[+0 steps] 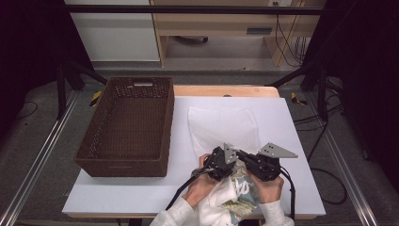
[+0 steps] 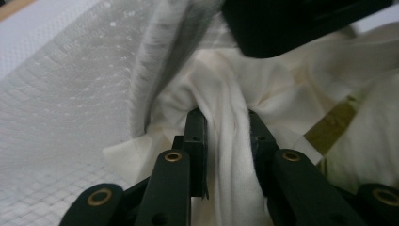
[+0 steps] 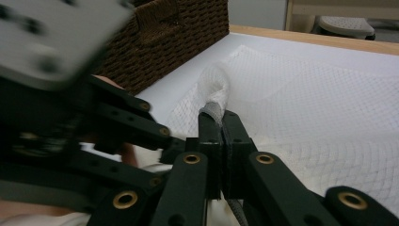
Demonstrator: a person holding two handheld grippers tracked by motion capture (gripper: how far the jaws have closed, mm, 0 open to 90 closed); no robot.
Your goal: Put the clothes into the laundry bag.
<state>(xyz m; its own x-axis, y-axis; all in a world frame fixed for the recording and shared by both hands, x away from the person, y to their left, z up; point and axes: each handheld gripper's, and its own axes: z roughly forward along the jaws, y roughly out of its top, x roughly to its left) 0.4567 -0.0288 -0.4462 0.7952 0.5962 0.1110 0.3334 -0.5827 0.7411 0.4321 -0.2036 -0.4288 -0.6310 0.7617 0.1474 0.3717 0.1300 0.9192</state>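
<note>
Now left tool grips white garment; right tool pinches mesh bag, lying lengthwise away.

From the high view you look forward and down on the whole white-topped table, with the brown woven rectangular basket left of centre and your hands at the near edge. Your left gripper view sits very close, looking along its jaws at cream-white crumpled cloth beside a translucent white mesh bag. Your right gripper view rides low, facing across that same mesh bag toward the basket at its upper left. All three views share the mesh bag just right of the basket.
</note>
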